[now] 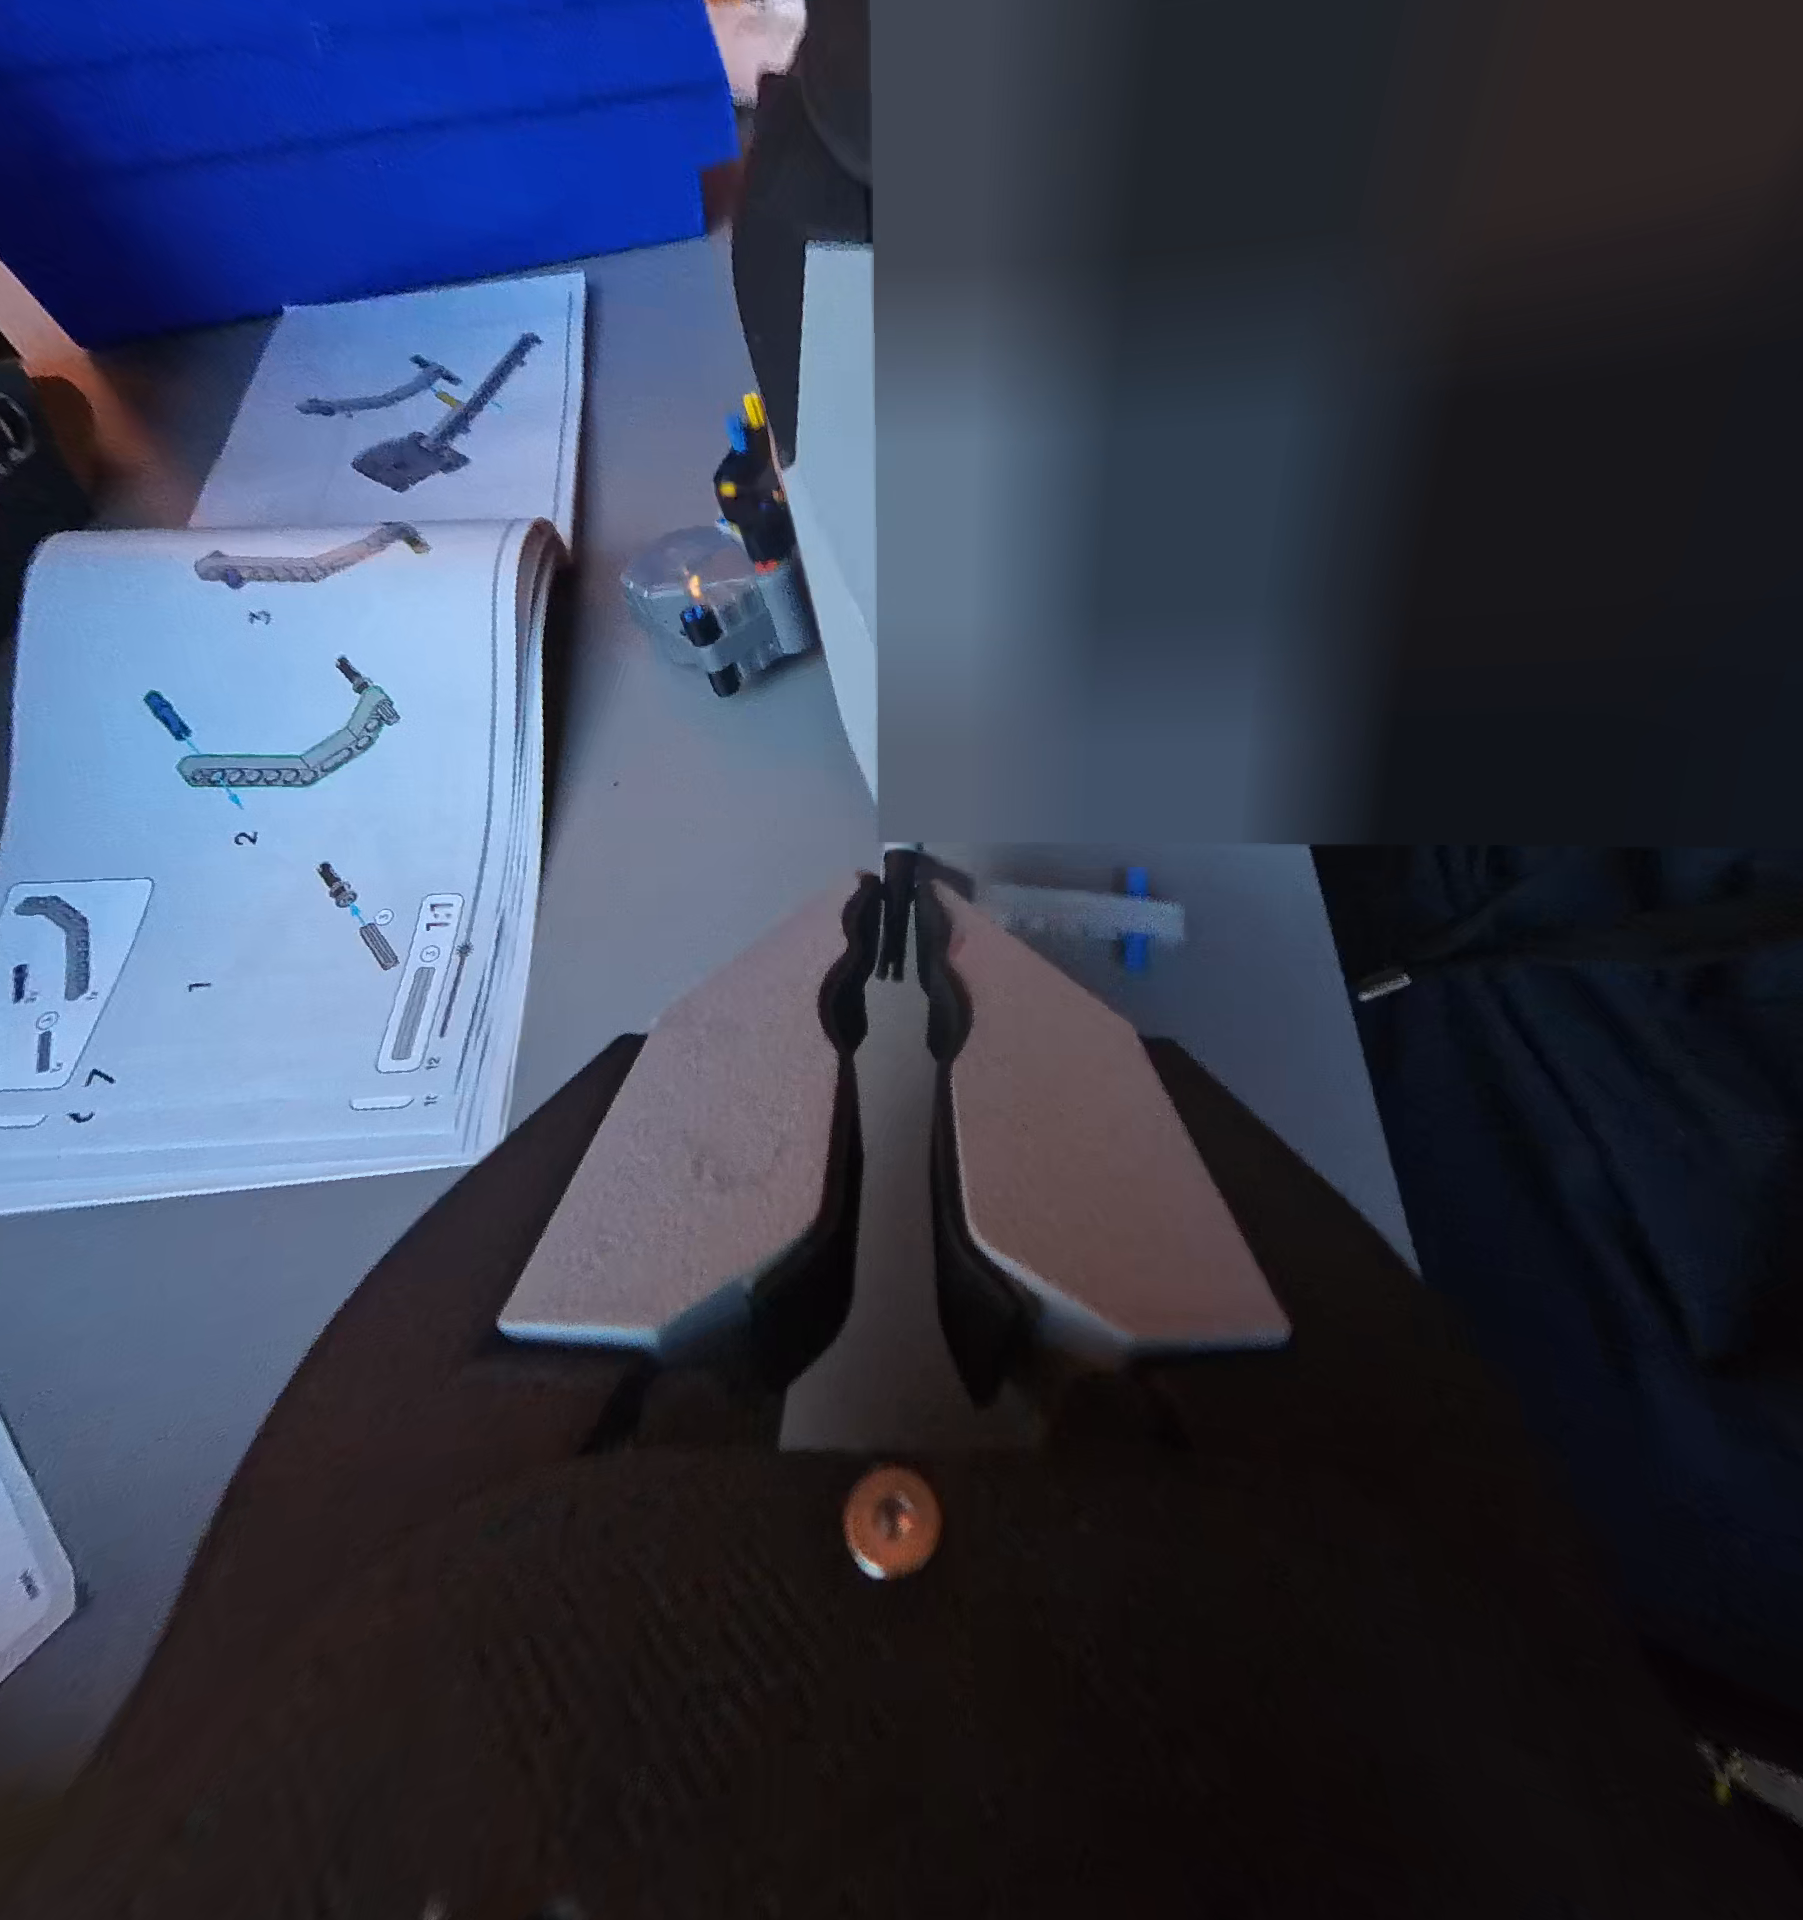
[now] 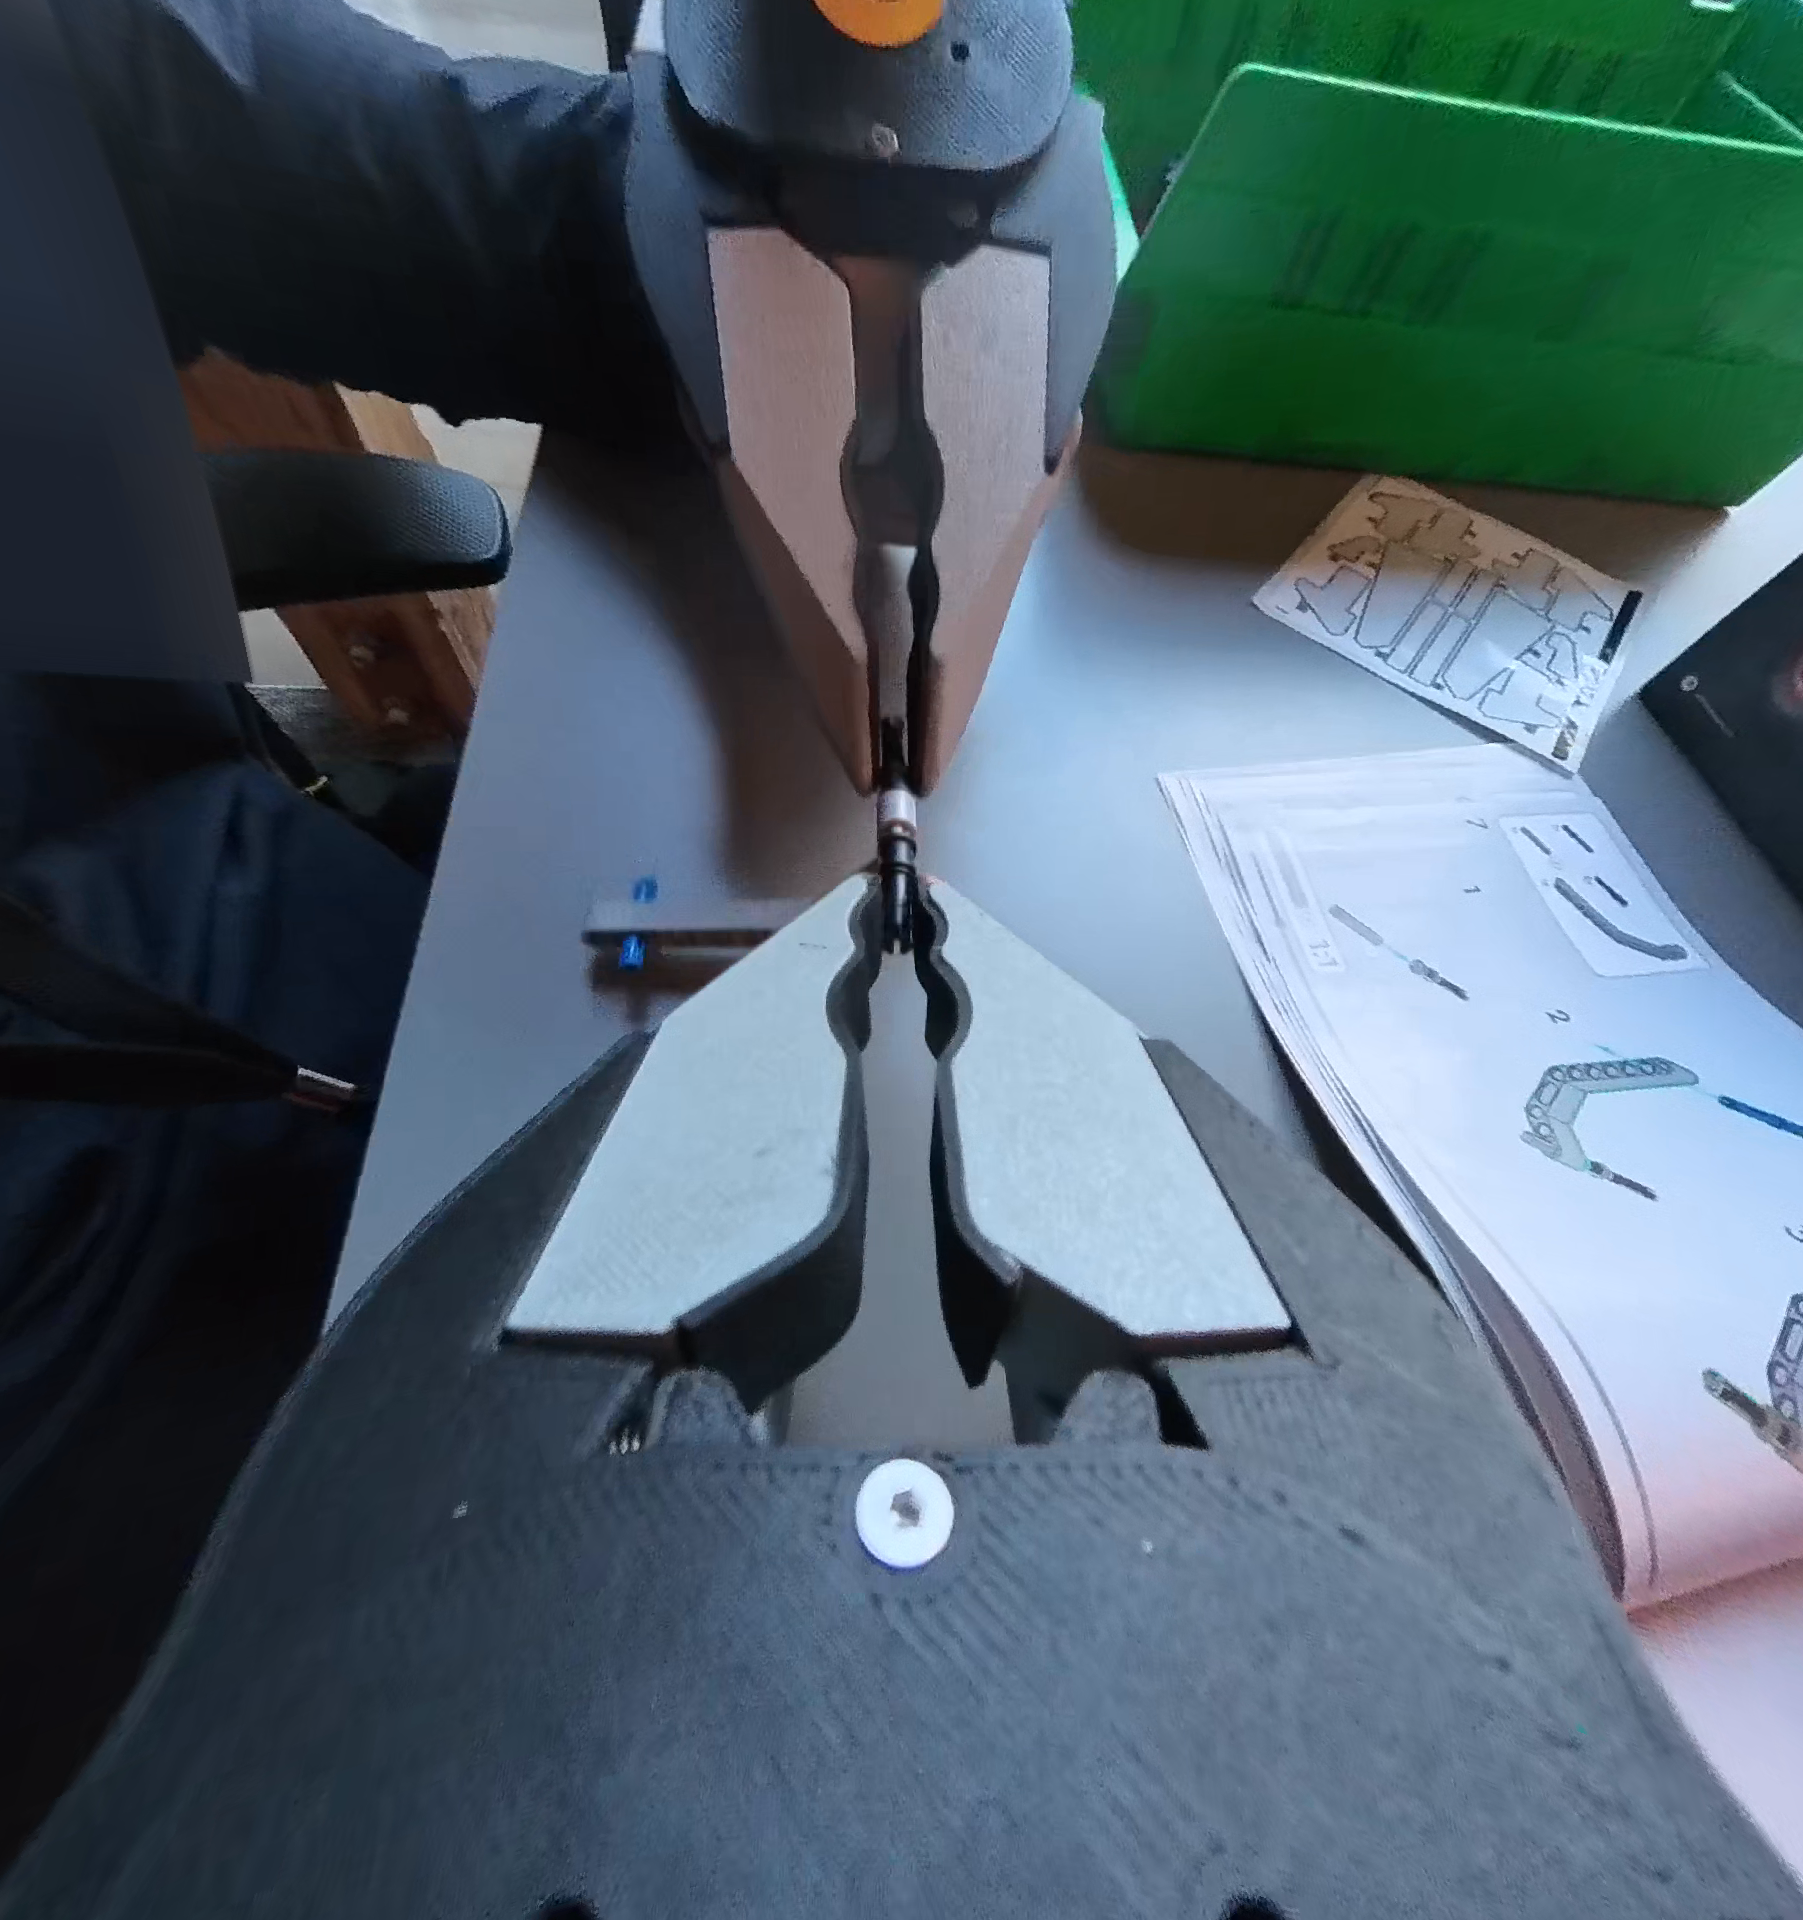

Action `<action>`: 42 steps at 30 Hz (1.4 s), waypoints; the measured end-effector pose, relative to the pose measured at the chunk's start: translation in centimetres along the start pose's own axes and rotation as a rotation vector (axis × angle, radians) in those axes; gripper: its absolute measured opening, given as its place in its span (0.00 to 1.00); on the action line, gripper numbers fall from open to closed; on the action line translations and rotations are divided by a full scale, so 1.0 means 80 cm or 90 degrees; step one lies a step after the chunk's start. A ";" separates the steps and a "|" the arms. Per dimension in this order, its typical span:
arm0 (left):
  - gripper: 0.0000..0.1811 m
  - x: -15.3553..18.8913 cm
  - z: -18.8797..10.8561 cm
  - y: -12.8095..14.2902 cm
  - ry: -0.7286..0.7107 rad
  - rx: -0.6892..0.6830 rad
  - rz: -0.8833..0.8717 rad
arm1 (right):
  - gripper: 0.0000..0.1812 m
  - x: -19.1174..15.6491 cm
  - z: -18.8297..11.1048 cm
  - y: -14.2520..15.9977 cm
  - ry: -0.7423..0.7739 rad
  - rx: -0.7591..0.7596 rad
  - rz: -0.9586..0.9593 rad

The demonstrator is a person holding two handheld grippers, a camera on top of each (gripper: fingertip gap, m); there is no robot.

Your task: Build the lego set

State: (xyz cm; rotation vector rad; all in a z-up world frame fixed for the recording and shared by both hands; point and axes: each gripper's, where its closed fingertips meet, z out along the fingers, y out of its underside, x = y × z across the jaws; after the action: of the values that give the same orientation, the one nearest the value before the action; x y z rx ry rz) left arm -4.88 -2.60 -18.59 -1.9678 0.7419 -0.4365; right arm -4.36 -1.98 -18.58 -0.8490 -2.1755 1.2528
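Observation:
My right gripper (image 2: pixel 895 920) is shut on the near end of a thin black axle piece (image 2: pixel 895 831) that has a pale grey collar in its middle. My left gripper (image 2: pixel 895 764) faces it tip to tip from the far side and is shut on the other end. In the left wrist view my left gripper (image 1: pixel 897 920) pinches the same black piece (image 1: pixel 895 935), whose far end is hidden by a blurred patch. A grey beam with a blue pin (image 2: pixel 668 925) lies on the grey table just beside the fingertips; it also shows in the left wrist view (image 1: pixel 1084 920).
An open instruction booklet (image 1: pixel 253 831) (image 2: pixel 1499 1091) lies on the table. A grey motor-like assembly (image 1: pixel 715 608) stands past it. A blue bin (image 1: pixel 325 135), a green bin (image 2: pixel 1499 291), a sticker sheet (image 2: pixel 1448 623) and a black box (image 2: pixel 1770 675) ring the table. A person's dark sleeve (image 2: pixel 357 208) is at the left. The grippers are tip to tip, or close to it.

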 end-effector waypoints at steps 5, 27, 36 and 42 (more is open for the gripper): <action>0.03 0.010 0.021 0.025 -0.005 -0.103 0.068 | 0.00 -0.005 0.009 0.014 0.000 -0.054 -0.041; 0.02 0.010 0.009 0.013 0.034 -0.055 -0.011 | 0.02 -0.008 0.001 -0.002 -0.026 -0.018 -0.075; 0.02 0.003 0.002 0.001 0.013 -0.006 -0.018 | 0.02 -0.004 0.004 0.011 -0.015 -0.042 -0.053; 0.02 0.004 0.004 0.006 0.004 -0.023 -0.006 | 0.02 -0.005 0.006 0.014 -0.016 -0.055 -0.037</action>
State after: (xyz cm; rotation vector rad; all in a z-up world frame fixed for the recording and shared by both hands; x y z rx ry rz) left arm -4.62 -2.75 -19.13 -2.0059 0.7492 -0.4372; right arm -4.10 -2.12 -19.82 -0.8015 -2.2719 1.1541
